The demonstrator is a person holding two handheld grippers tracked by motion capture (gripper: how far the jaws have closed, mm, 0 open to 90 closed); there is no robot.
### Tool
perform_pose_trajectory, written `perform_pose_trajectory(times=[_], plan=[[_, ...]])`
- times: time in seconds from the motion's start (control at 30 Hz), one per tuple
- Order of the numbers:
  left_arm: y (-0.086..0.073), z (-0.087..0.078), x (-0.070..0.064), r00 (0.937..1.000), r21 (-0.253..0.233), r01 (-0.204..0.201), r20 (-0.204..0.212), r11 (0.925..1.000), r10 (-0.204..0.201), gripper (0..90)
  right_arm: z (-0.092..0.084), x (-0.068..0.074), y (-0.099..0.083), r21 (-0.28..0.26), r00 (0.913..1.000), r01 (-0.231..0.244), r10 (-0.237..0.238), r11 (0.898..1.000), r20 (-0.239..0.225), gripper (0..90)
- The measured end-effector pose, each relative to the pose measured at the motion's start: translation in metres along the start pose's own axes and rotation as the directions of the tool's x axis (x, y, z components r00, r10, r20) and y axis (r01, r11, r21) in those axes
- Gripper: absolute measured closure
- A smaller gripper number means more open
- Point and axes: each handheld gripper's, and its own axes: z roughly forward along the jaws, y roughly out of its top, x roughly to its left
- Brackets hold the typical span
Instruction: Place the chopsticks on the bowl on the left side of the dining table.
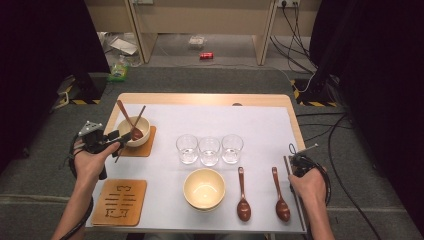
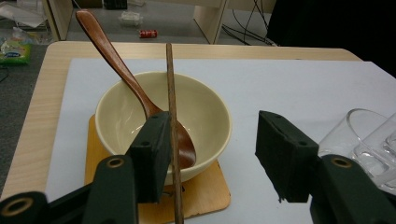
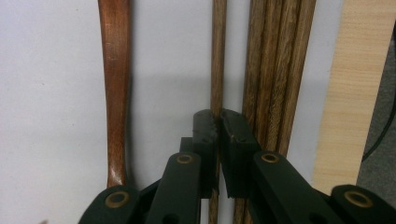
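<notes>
My right gripper (image 3: 218,123) is shut on a single dark wooden chopstick (image 3: 218,56) lying on the white mat. Several more chopsticks (image 3: 275,70) lie just to its right, and a brown spoon handle (image 3: 116,70) to its left. In the high view this gripper (image 1: 295,161) is at the table's right edge. My left gripper (image 2: 212,154) stands open before a cream bowl (image 2: 205,107) on a wooden coaster (image 2: 210,191). A brown spoon (image 2: 112,56) and one chopstick (image 2: 170,84) rest in the bowl. That chopstick runs along the inner face of the left jaw.
Three empty glasses (image 1: 209,149) stand in a row mid-table. In front of them sit a second cream bowl (image 1: 204,187) and two brown spoons (image 1: 243,195) (image 1: 280,197). A bare patterned coaster (image 1: 120,201) lies at the front left. The table's wooden edge (image 3: 359,93) runs beside the chopsticks.
</notes>
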Motion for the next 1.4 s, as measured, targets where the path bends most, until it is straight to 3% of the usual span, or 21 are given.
perform_pose_trajectory(times=[0.17,0.57,0.9,1.4], plan=[[-0.001,-0.001,0.000,1.0000,-0.002,0.001,0.000,1.0000,-0.001,45.0,0.000,0.000,0.003,0.006,1.0000,0.002,-0.002,1.000,-0.003,85.4],[-0.001,-0.005,0.002,1.0000,-0.009,0.004,-0.009,1.0000,-0.004,45.1,-0.014,0.007,0.016,-0.072,0.9997,0.016,-0.017,0.997,-0.019,85.4],[-0.001,-0.006,0.002,1.0000,-0.013,0.001,-0.008,0.9999,-0.001,45.1,-0.027,0.011,0.023,-0.161,0.9996,0.017,-0.020,0.987,-0.019,85.4],[-0.001,-0.007,0.002,1.0000,-0.017,0.001,-0.008,0.9999,-0.002,45.1,-0.040,0.017,0.030,-0.238,0.9996,0.007,-0.013,0.971,-0.024,85.5]])
